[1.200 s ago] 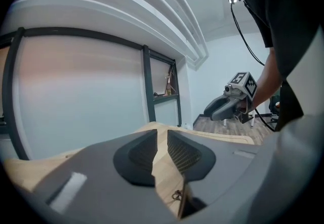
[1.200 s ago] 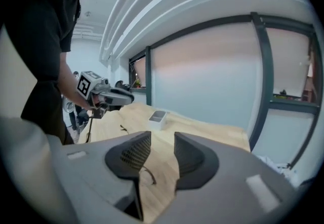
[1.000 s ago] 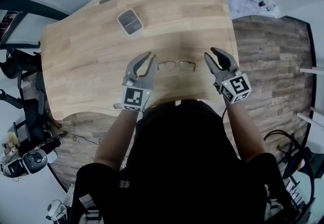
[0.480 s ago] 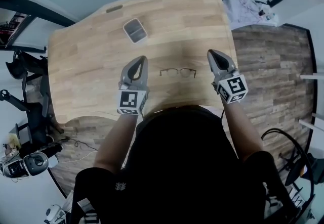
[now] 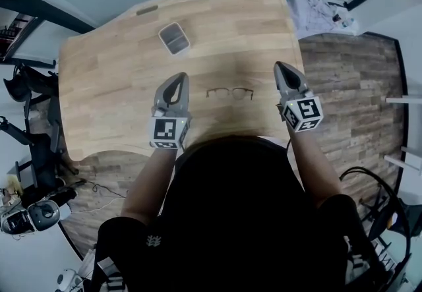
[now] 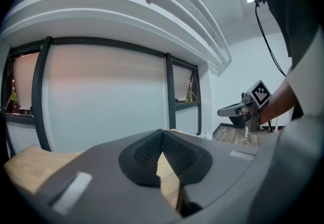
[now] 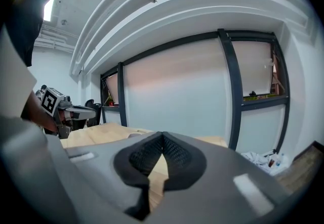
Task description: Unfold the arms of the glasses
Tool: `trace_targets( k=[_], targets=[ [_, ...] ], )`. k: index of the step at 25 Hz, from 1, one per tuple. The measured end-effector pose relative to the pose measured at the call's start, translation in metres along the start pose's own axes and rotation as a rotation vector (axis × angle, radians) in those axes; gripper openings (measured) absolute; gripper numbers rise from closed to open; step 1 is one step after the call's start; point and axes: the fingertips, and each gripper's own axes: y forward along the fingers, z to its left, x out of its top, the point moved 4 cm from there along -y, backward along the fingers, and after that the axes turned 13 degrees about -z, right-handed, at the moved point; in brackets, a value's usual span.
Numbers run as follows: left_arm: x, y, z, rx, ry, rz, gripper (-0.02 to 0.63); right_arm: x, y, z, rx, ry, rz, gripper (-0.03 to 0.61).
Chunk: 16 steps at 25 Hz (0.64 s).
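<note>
The left gripper (image 5: 179, 79) has its jaws pressed together on nothing; its own view shows only the wooden surface (image 5: 112, 66) past the meeting pads. It points away from the person, parallel to the other gripper. To its right, inward of it, the glasses (image 5: 229, 93) lie flat on the surface, between the two grippers and touching neither, with the long axis running left to right across the head view. Whether the arms are folded is too small to tell. The right gripper (image 5: 282, 68) sits about as far from the frame as the left one; its jaws have just closed, also empty. Neither gripper is clearly nearer, and each would have to open and turn inward to reach its end of the frame.

No writing is readable. The marker cubes (image 5: 166, 132) carry only black-and-white square patterns, and the grey case (image 5: 175, 38) farther back shows no label.
</note>
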Motion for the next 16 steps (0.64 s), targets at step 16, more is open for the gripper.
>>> trace_targets(
  k=[16],
  targets=[
    [-0.0034,-0.0092,0.0059,-0.007,0.008,0.022,0.003,0.0011,0.0065,0.0096,0.062,0.006,0.000,0.000]
  ],
)
